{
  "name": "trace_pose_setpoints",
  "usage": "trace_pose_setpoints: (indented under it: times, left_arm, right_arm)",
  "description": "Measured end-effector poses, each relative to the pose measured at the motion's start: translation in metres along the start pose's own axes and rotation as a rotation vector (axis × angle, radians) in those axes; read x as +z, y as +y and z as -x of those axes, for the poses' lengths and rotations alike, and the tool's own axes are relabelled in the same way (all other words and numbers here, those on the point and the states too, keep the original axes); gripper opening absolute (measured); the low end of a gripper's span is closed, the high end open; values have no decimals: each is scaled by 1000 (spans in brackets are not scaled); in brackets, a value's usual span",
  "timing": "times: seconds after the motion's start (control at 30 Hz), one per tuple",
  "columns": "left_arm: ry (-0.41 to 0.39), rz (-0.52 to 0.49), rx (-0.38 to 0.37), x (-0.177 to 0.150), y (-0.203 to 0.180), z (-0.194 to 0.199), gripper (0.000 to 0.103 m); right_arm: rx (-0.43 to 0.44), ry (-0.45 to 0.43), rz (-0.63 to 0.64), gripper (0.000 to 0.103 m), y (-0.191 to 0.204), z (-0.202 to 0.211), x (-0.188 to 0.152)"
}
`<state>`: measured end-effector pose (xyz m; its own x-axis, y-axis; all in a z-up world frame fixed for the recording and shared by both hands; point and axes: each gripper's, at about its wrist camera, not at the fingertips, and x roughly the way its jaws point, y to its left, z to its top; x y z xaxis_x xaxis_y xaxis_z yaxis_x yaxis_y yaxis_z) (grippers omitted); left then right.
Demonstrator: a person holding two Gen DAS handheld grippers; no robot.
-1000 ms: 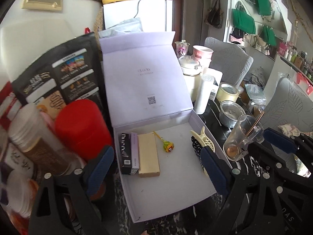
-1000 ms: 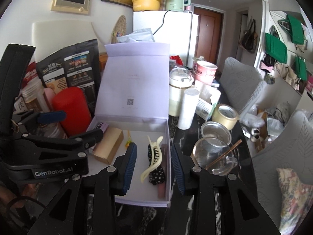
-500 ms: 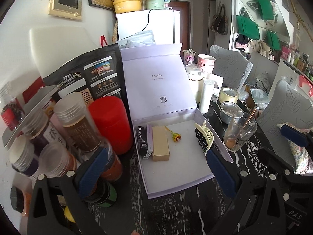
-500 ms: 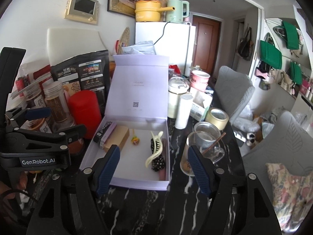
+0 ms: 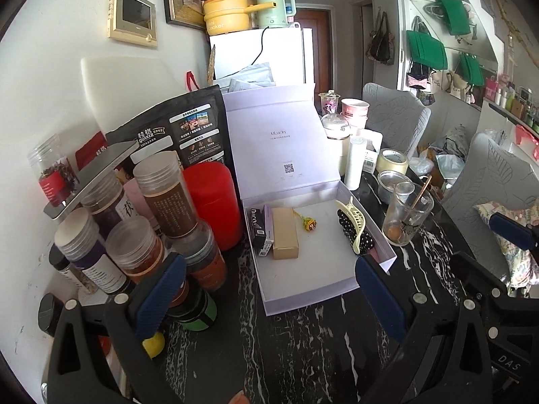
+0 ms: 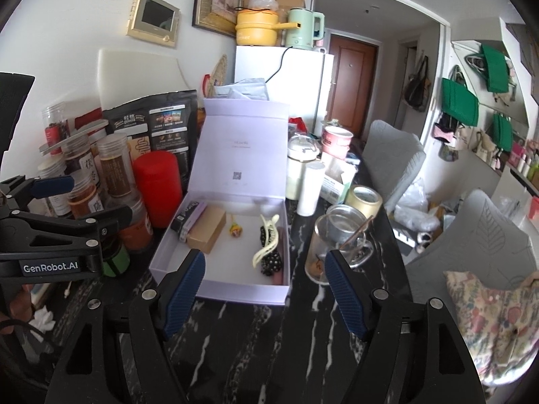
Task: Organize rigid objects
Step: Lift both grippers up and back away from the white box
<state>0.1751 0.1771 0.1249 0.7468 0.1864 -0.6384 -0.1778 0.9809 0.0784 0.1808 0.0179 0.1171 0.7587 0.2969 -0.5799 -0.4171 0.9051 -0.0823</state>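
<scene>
A black marble-patterned table (image 5: pixel 303 343) with white veining fills the lower part of both views, standing in a crowded room with a white fridge (image 6: pixel 286 80) at upper centre, a yellow cooker pot (image 6: pixel 256 28) and a pale green kettle (image 6: pixel 301 28) on top of it, and green bags (image 6: pixel 460 101) hanging on the wall at upper right. At centre sits an open lilac gift box (image 5: pixel 340 276), its lid standing upright behind it. Inside, along the left wall, lie a dark small carton (image 5: pixel 257 227) and, touching it, a gold box (image 5: pixel 284 232); a small yellow charm (image 5: pixel 309 224) lies mid-floor, and a cream hair claw (image 5: pixel 353 222) rests over a black dotted hair piece (image 5: pixel 360 240) against the right wall. Left of the box stand a red canister (image 5: pixel 210 202), a black pouch (image 5: pixel 188 131) and a cluster of clear jars (image 5: pixel 165 195). Right of it are a glass cup with a stick (image 5: pixel 406 215), a metal cup (image 5: pixel 387 185) and a tape roll (image 5: pixel 392 161). The left gripper (image 5: pixel 269 299) hangs spread wide and empty at the lower edge, near the box front; the right gripper (image 6: pixel 266 289) is likewise released and empty, framing the box's front wall.
</scene>
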Motion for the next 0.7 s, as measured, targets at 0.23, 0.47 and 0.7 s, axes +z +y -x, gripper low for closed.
trace_pose_setpoints:
  times: [0.23, 0.47, 0.7]
  left_arm:
    - [-20, 0, -5, -16, -3, 20, 103]
    - [-19, 12, 8, -39, -2, 31, 103]
    - [-2, 15, 20, -60, -1, 34, 103]
  right_arm:
    - [-22, -26, 11, 74, 8, 20, -14]
    - [-11, -33, -14, 74, 14, 34, -33]
    - [-15, -24, -39, 74, 19, 39, -54]
